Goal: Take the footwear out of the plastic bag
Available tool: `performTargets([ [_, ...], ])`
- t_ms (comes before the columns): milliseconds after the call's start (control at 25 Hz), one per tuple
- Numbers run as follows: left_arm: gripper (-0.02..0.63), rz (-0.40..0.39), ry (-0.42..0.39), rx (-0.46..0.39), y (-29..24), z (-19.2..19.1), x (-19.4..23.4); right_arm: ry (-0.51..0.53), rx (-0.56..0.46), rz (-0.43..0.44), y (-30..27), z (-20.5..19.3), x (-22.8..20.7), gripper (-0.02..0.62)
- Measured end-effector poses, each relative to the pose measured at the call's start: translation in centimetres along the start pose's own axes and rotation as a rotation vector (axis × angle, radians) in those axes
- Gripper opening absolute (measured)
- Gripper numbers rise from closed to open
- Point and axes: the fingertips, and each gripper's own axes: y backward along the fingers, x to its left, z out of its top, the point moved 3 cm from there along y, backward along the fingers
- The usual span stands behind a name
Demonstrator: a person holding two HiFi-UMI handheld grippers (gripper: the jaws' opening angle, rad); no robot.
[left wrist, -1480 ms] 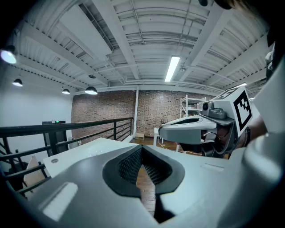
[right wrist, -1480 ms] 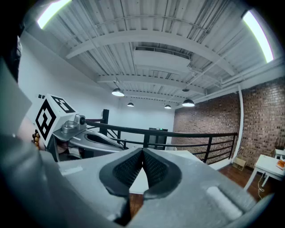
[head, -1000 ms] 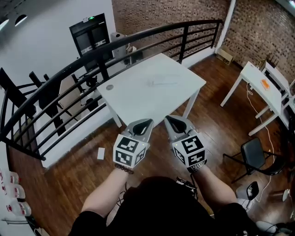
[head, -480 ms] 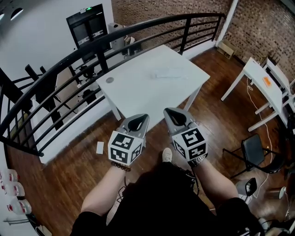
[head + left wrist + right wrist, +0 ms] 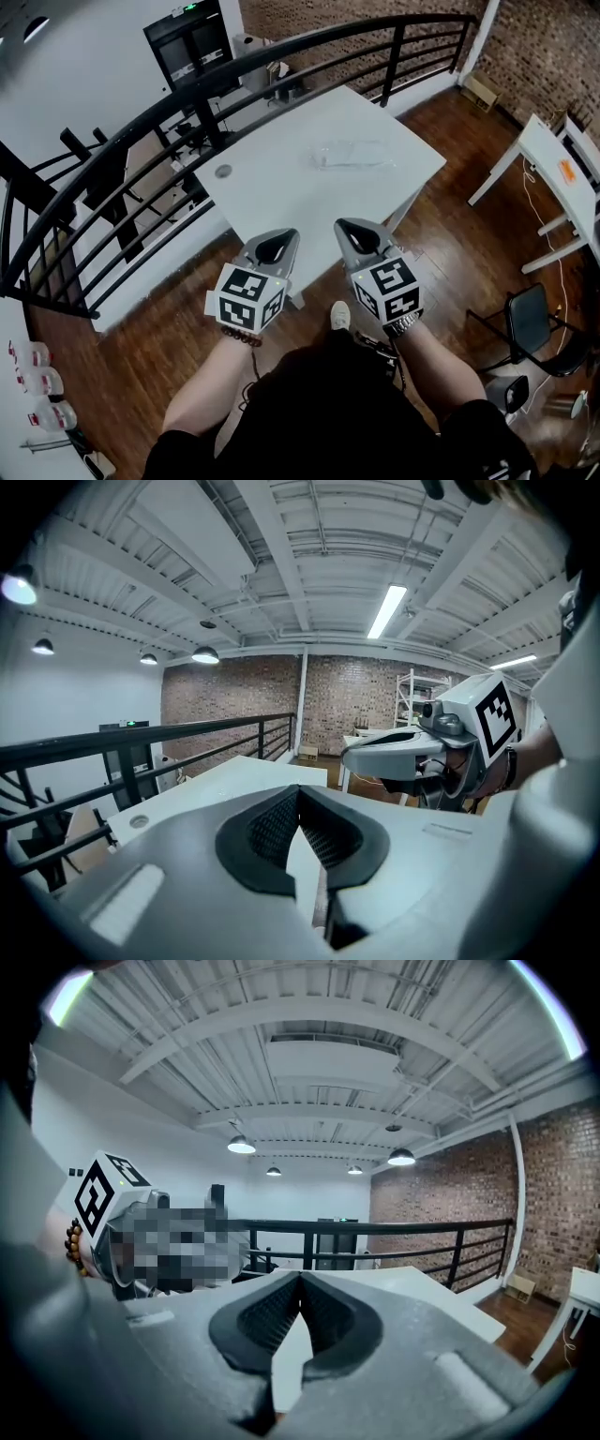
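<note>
Your left gripper (image 5: 281, 236) and right gripper (image 5: 349, 228) hang side by side in front of you, near the closest edge of the white table (image 5: 272, 192). Both are clenched, with nothing between the jaws. The clear plastic bag (image 5: 352, 155) lies flat on the far half of the table, well apart from both grippers. Its contents are too faint to make out. A black railing (image 5: 141, 127) curves behind the table.

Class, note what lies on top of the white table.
A clear plastic bag lies toward the table's far side; a round grey cap sits by one corner. The bag's contents cannot be made out.
</note>
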Motion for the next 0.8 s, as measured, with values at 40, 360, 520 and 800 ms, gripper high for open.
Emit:
performTargets([
  [40, 0.011, 0.003, 0.000, 0.010, -1.3, 0.2, 0.1, -0.009, 0.005, 0.004, -0.4, -0.3, -1.3, -0.009],
  [360, 0.011, 0.039, 0.019, 0.096, -10.1, 1.7, 2.2, -0.065, 0.039, 0.058, -5.0, -1.4, -9.6, -0.009],
  [520, 0.011, 0.066, 0.029, 0.137, -13.4, 1.8, 3.0, -0.084, 0.060, 0.097, -7.0, -2.2, -12.3, -0.009],
  [800, 0.011, 0.069, 0.045, 0.195, -16.8, 0.9, 3.8, -0.113, 0.095, 0.138, -9.3, -3.9, -14.2, -0.009],
])
